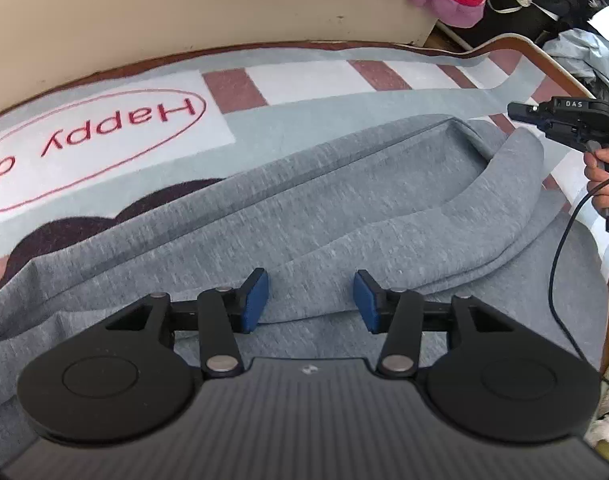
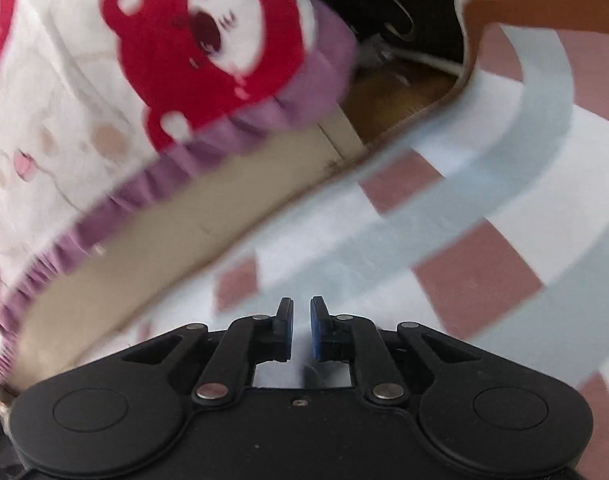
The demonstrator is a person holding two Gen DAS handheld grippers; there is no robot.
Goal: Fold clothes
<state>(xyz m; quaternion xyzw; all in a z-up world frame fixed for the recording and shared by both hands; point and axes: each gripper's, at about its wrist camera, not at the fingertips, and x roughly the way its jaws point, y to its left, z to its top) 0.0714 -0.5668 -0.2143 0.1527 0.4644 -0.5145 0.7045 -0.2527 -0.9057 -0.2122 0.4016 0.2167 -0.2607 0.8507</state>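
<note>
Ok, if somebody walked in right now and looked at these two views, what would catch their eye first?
Probably the grey sweatshirt spread over the rug with its red "Happy" lettering, the left gripper open just above a fold in the cloth. Next, the white blanket with red bears and a purple frill fills the upper left of the right wrist view. The right gripper is nearly closed with nothing between its pads, over the rug's checks.

One grey garment [image 1: 304, 216], one patterned rug [image 1: 304, 76], two claws
</note>
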